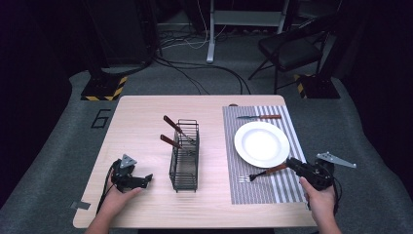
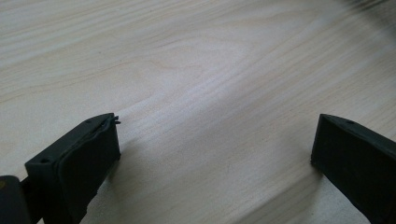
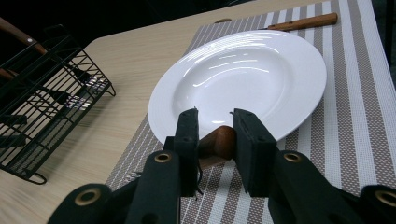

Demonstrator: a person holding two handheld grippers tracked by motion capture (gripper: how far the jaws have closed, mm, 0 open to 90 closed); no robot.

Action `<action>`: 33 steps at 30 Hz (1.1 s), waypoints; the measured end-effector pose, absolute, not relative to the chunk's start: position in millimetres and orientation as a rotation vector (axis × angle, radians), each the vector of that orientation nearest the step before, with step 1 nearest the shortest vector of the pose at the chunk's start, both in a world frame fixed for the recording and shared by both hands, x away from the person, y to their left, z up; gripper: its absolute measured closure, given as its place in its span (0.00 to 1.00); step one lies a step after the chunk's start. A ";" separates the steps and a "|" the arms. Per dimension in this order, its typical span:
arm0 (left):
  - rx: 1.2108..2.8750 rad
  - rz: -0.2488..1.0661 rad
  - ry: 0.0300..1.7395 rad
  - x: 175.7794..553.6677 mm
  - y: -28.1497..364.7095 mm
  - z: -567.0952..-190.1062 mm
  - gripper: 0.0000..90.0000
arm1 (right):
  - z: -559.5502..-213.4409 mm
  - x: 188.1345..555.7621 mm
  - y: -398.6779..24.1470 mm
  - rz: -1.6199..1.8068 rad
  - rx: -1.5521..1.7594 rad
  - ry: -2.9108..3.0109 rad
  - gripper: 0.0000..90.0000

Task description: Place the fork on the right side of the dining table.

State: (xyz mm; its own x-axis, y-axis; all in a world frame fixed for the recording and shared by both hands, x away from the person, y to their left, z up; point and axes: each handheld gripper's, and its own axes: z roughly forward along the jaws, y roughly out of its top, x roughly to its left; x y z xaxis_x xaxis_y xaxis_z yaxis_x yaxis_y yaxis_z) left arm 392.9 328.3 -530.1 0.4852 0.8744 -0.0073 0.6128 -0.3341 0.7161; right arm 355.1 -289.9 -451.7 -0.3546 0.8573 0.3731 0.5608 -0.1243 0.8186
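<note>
A fork (image 1: 260, 174) with a brown wooden handle (image 3: 219, 141) lies on the striped placemat (image 1: 287, 192), just in front of the white plate (image 1: 262, 144). My right gripper (image 1: 291, 164) is shut on the handle's end, low over the mat; in the right gripper view the jaws (image 3: 215, 119) press on the wood from both sides. A knife (image 1: 260, 117) with a wooden handle lies on the mat behind the plate. My left gripper (image 1: 147, 179) rests on the table at the front left, open, with bare wood between its jaws (image 2: 215, 135).
A black wire rack (image 1: 185, 156) stands mid-table and holds two brown-handled utensils (image 1: 171, 131). The light wooden table (image 1: 141, 117) is bare at the back left. A folding chair (image 1: 292, 48) and cables lie on the floor beyond.
</note>
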 end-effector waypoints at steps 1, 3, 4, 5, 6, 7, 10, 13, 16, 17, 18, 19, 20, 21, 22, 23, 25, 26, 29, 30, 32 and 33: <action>2.068 0.507 1.222 392.9 328.3 -530.1 0.01 | -451.7 355.1 -289.9 1.470 1.582 1.860 0.79; 2.068 0.507 1.222 392.9 328.3 -530.1 0.01 | -454.0 354.6 -292.0 1.474 1.603 1.858 0.79; 2.068 0.506 1.222 392.9 328.3 -530.1 0.01 | -456.4 354.5 -294.1 1.476 1.612 1.855 0.78; 2.069 0.506 1.222 392.9 328.3 -530.1 0.01 | -458.1 354.5 -295.3 1.473 1.615 1.856 0.78; 2.068 0.507 1.222 392.9 328.3 -530.1 0.01 | -459.9 354.3 -296.3 1.469 1.621 1.855 0.78; 2.068 0.506 1.222 392.9 328.3 -530.2 0.01 | -461.7 354.0 -297.1 1.467 1.638 1.853 0.77; 2.068 0.506 1.222 392.9 328.3 -530.1 0.01 | -468.1 355.3 -301.4 1.477 1.669 1.845 0.77; 2.068 0.506 1.221 393.0 328.3 -530.1 0.01 | -474.2 356.6 -306.2 1.487 1.703 1.840 0.77; 2.068 0.506 1.222 392.9 328.3 -530.1 0.01 | -477.9 357.1 -308.2 1.483 1.726 1.838 0.75; 2.068 0.506 1.222 392.9 328.3 -530.1 0.01 | -477.9 357.1 -308.2 1.483 1.726 1.838 0.75; 2.068 0.506 1.222 392.9 328.3 -530.1 0.01 | -481.0 358.1 -309.2 1.469 1.713 1.841 0.74; 2.068 0.506 1.222 392.9 328.3 -530.1 0.01 | -481.0 358.1 -309.2 1.469 1.713 1.841 0.74; 2.068 0.506 1.222 393.0 328.3 -530.2 0.01 | -482.2 357.9 -309.1 1.460 1.730 1.840 0.74; 2.068 0.506 1.222 392.9 328.3 -530.1 0.01 | -484.6 358.6 -310.2 1.457 1.727 1.842 0.74; 2.068 0.506 1.222 392.9 328.3 -530.2 0.01 | -486.8 358.9 -311.6 1.460 1.747 1.841 0.73; 2.068 0.506 1.222 393.0 328.3 -530.1 0.01 | -488.5 359.2 -312.6 1.464 1.752 1.838 0.73; 2.068 0.506 1.222 393.0 328.3 -530.2 0.01 | -490.7 359.7 -314.2 1.468 1.762 1.835 0.73; 2.068 0.506 1.222 393.0 328.3 -530.1 0.01 | -492.0 360.2 -315.0 1.472 1.766 1.837 0.73; 2.068 0.506 1.222 393.0 328.3 -530.1 0.01 | -495.1 361.1 -316.2 1.467 1.794 1.834 0.72; 2.068 0.506 1.222 393.0 328.3 -530.2 0.01 | -496.4 361.7 -317.2 1.463 1.786 1.839 0.72; 2.068 0.506 1.222 393.0 328.3 -530.1 0.01 | -497.5 361.8 -317.9 1.454 1.798 1.836 0.72; 2.068 0.506 1.222 393.0 328.3 -530.1 0.01 | -497.5 361.8 -317.9 1.454 1.798 1.836 0.72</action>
State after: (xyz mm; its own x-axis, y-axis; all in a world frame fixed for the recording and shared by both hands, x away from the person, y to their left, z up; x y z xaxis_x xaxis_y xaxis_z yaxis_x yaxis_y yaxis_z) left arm 393.0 328.3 -530.1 0.4854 0.8743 -0.0075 0.6128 -0.3340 0.7162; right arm 361.8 -317.9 -497.5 -0.2474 0.8432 0.4773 0.6579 -0.2155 0.7216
